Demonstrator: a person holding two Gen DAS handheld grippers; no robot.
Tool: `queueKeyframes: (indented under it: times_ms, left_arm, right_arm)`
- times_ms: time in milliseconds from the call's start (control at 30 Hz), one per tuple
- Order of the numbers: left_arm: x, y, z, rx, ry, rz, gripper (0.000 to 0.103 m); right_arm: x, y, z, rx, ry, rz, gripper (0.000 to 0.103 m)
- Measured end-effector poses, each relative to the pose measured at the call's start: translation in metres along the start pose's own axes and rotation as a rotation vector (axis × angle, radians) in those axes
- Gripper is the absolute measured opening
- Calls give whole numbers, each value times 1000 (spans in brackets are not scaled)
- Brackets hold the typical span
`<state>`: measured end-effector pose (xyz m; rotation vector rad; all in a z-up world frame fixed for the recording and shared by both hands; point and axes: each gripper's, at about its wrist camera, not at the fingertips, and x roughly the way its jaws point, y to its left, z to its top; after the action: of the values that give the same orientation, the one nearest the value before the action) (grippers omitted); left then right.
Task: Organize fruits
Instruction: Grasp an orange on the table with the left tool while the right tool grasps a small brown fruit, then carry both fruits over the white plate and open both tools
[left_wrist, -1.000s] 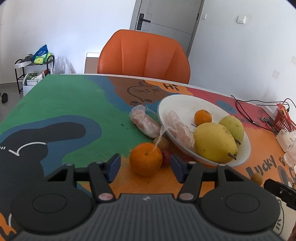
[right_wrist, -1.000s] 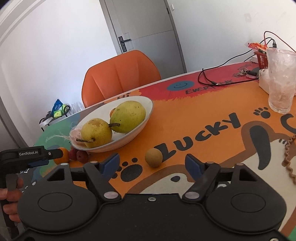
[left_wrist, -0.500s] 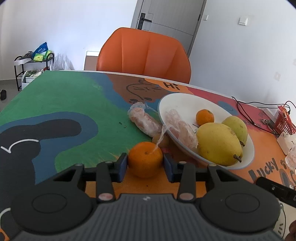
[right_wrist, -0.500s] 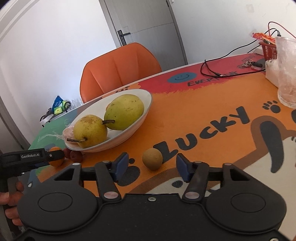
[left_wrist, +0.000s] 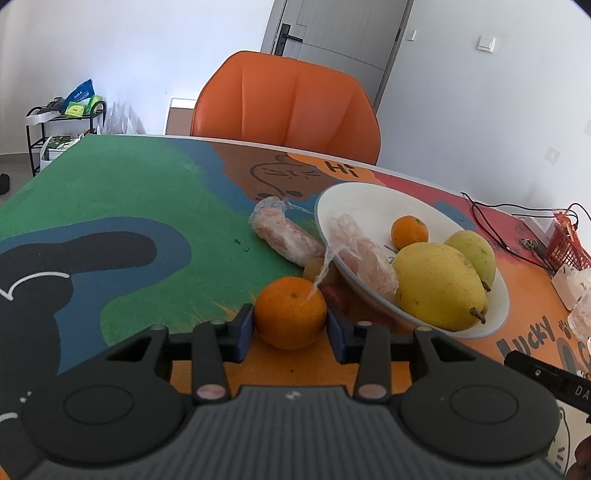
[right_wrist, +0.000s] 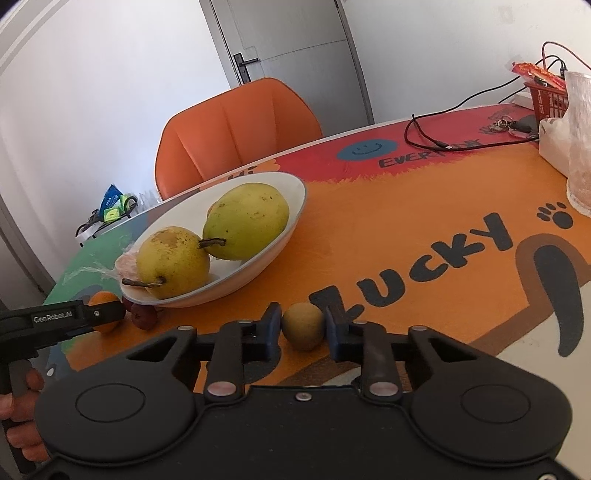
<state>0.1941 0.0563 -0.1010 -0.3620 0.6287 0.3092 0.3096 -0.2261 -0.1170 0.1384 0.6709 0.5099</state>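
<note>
A white-walled room with a grey door and an orange chair (left_wrist: 288, 107) sits behind a table (left_wrist: 122, 206) covered in a bright cartoon print. At about 9 o'clock of the white bowl (left_wrist: 369, 199), a wrapped fruit (left_wrist: 284, 236) lies on the cloth. The left gripper (left_wrist: 290, 325) has its two blue fingers pressed against the sides of an orange (left_wrist: 290, 312) resting on the table at roughly 7 o'clock of the bowl, so it appears gripped. A thin plastic tail from a second wrapped fruit (left_wrist: 364, 254), draped over the bowl's rim, lies across that orange.

Further right, the right gripper (right_wrist: 303, 326) has its fingers around a small brown fruit (right_wrist: 303, 325) on the table at about 5 o'clock of the bowl; the fingers look to be touching it, though a slim gap cannot be ruled out.

To do this well, I judge each fruit should be lifted straight up before swinging over the rim, the orange eased clear of the plastic tail, and each set down in bare bowl space, away from the pears.

Count: two pears (right_wrist: 207, 247), two oranges (one in the bowl (left_wrist: 409, 232)), two wrapped fruits, one brown fruit in the gripper, and at least two small reddish fruits (right_wrist: 142, 313) beside the bowl.
</note>
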Motion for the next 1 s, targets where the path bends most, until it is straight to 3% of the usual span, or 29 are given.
queueKeyframes:
  times_ms: [500,1000]
  left_arm:
    - [-31,5,-1,-44,-25,-34,39]
    - [-75,2,11,-31,-105,-92,39]
  right_arm:
    - [-14,13,-1,-14,-20,22,24]
    - [-51,35,5,-43,-90,20,24]
